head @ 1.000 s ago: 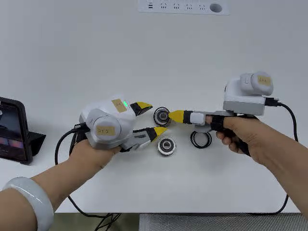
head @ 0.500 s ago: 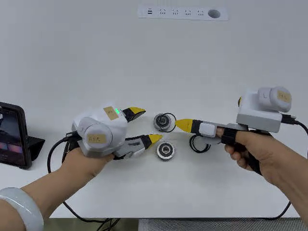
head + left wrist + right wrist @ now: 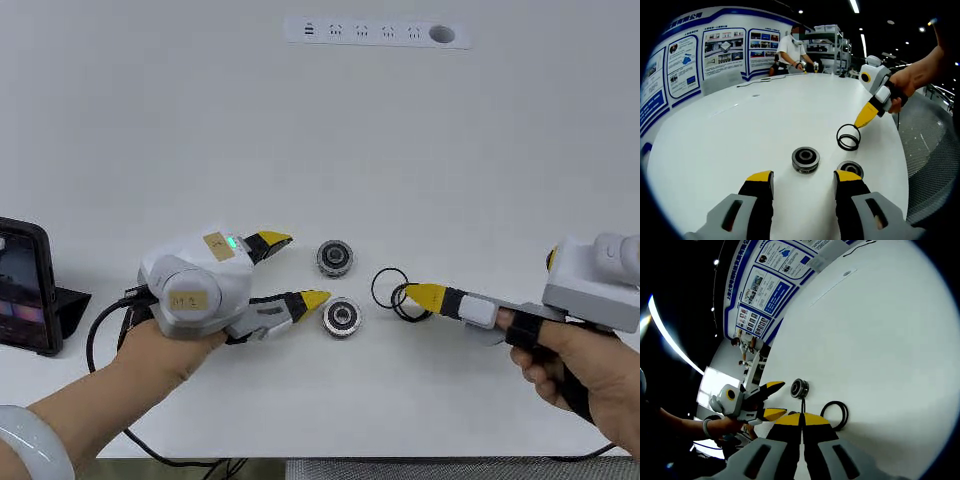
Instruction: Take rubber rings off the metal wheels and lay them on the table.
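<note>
Your left gripper [image 3: 295, 268] holds its jaws apart just beside the two metal wheels [image 3: 342, 316]; your right gripper [image 3: 420, 296] has them pressed together at the rubber rings [image 3: 391, 288] lying on the table [image 3: 330, 400]. Those rings look thin, light and stretchy, so pinch one at its outer edge while steadying the heavier, stiffer wheel

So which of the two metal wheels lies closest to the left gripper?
The front wheel, right beside the lower yellow tip of the left gripper. The other wheel sits farther back, ahead of the open jaws.
</note>
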Available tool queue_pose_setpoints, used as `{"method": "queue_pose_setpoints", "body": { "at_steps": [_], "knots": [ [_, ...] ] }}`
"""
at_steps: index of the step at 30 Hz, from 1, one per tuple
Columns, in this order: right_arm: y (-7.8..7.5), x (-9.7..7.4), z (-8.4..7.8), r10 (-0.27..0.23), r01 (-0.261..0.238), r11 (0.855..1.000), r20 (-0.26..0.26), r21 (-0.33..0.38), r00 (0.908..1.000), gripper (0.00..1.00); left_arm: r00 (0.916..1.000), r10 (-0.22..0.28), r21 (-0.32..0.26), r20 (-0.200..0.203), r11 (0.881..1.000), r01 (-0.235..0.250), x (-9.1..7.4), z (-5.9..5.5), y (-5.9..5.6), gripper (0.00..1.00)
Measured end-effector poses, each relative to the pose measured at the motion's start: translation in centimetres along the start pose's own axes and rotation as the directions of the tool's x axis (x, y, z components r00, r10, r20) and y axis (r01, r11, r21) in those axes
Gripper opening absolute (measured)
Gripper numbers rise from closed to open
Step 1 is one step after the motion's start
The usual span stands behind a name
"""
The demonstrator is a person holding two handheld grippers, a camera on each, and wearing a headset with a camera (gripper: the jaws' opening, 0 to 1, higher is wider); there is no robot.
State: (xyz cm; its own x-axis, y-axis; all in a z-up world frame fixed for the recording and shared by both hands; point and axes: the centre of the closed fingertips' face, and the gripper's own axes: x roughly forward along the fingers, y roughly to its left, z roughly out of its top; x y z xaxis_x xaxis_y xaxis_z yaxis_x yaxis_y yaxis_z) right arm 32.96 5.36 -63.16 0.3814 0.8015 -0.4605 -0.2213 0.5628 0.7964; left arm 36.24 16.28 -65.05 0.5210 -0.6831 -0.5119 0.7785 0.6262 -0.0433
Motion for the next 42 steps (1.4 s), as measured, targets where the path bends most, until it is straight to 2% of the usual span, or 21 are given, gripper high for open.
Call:
{"method": "queue_pose_setpoints", "body": {
  "at_steps": [8, 12, 23, 32, 37, 42],
  "knots": [
    [-2.0, -0.9, -0.2, -0.047, 0.046, 0.998, 0.014, 0.033, 0.9988, 0.02, 0.9999, 0.005, -0.007, -0.010, 1.000, -0.005, -0.3, -0.4, 0.0, 0.49],
    [-2.4, -0.9, -0.2, -0.062, 0.062, 0.998, 0.014, 0.031, 0.9980, 0.02, 0.9999, 0.008, -0.007, -0.013, 1.000, -0.008, -0.4, -0.5, 0.1, 0.49],
    [-3.2, -1.0, -0.5, -0.115, 0.115, 0.992, -0.003, -0.060, 0.9933, 0.11, 0.9998, 0.011, -0.014, -0.014, 1.000, -0.011, -0.7, -0.7, 0.0, 0.49],
    [-3.1, -1.3, -0.6, -0.133, 0.132, 0.983, 0.001, -0.128, 0.9911, 0.17, 0.9999, 0.006, -0.029, -0.015, 1.000, -0.007, -1.3, -1.0, -0.3, 0.49],
    [-2.3, -1.5, -0.8, -0.118, 0.115, 0.974, -0.002, -0.194, 0.9931, 0.22, 1.0000, 0.002, -0.034, -0.003, 0.999, -0.002, -2.0, -0.7, -0.6, 0.49],
    [-1.3, -1.6, -0.7, -0.099, 0.099, 0.960, 0.015, -0.263, 0.9950, 0.29, 1.0000, 0.000, -0.042, -0.003, 0.999, 0.000, -2.6, -1.0, -0.9, 0.52]
  ]
}}
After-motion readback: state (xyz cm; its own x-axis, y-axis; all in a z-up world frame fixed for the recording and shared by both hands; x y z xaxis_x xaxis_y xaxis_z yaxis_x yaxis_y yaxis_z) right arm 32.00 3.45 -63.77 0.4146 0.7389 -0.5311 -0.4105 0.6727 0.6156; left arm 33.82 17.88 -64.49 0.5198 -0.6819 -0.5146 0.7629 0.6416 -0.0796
